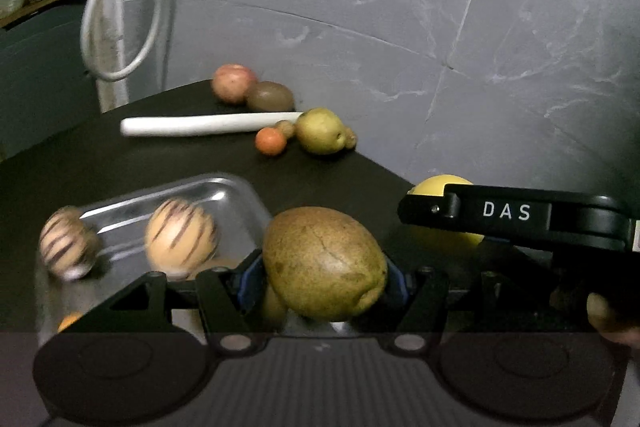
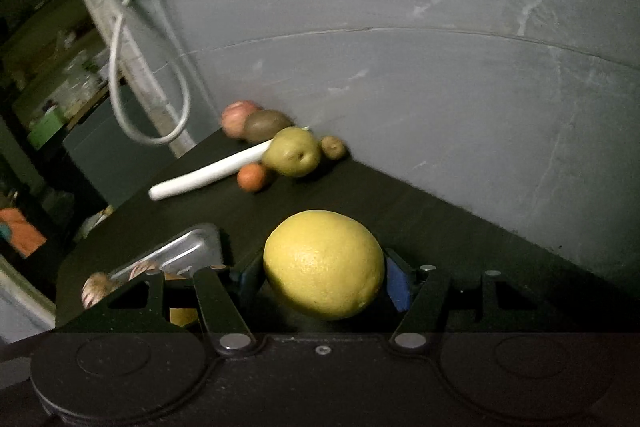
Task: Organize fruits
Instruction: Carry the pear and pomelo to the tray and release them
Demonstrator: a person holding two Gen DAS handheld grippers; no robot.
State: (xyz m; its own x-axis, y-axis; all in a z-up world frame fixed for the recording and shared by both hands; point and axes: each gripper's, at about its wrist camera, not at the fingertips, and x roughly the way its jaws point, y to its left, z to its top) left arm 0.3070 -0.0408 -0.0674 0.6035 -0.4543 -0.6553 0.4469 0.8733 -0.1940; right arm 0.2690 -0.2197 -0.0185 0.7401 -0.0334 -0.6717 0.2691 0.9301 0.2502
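Your left gripper [image 1: 325, 277] pinches a pear [image 1: 324, 263]; your right gripper [image 2: 324, 281] pinches a lemon [image 2: 324, 263]. Mid-carry, judging by this; next, lower both into the metal tray [image 1: 224, 193] at near left.

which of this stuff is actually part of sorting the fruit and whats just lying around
Part of the job:
- brown-green pear in left gripper
- big yellow citrus in right gripper
- shiny metal tray
- two striped melons
- small orange tangerine

Lying about:
- long white stick
- looped white cable
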